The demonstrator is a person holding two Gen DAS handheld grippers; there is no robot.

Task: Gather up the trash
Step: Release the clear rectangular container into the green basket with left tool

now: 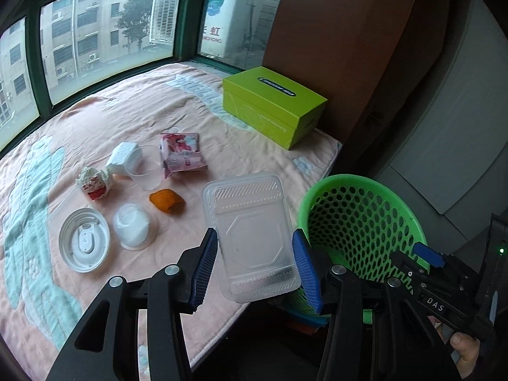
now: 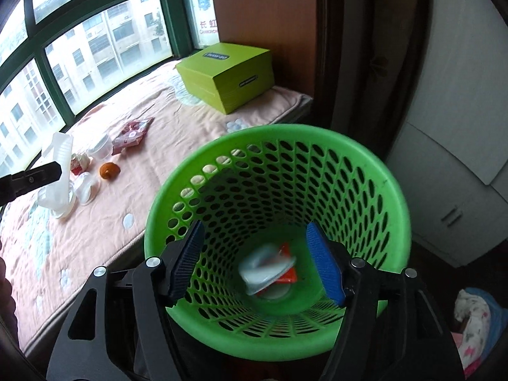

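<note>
My left gripper (image 1: 255,254) is shut on a clear plastic food tray (image 1: 250,231) and holds it above the blanket's edge, left of the green mesh basket (image 1: 358,219). The tray also shows in the right wrist view (image 2: 58,171). My right gripper (image 2: 255,257) is open and empty over the basket's mouth (image 2: 393,190). A blurred white and orange piece of trash (image 2: 270,270) is inside the basket. On the blanket lie a pink wrapper (image 1: 182,152), an orange peel (image 1: 166,201), a clear cup (image 1: 144,171), a white lid (image 1: 84,241) and crumpled paper (image 1: 95,182).
A green box (image 1: 273,104) stands at the blanket's far right by a brown wall. A small clear cup with white contents (image 1: 133,225) and a white tissue pack (image 1: 125,155) lie among the trash. Windows run along the back. White cabinets (image 2: 460,158) stand right.
</note>
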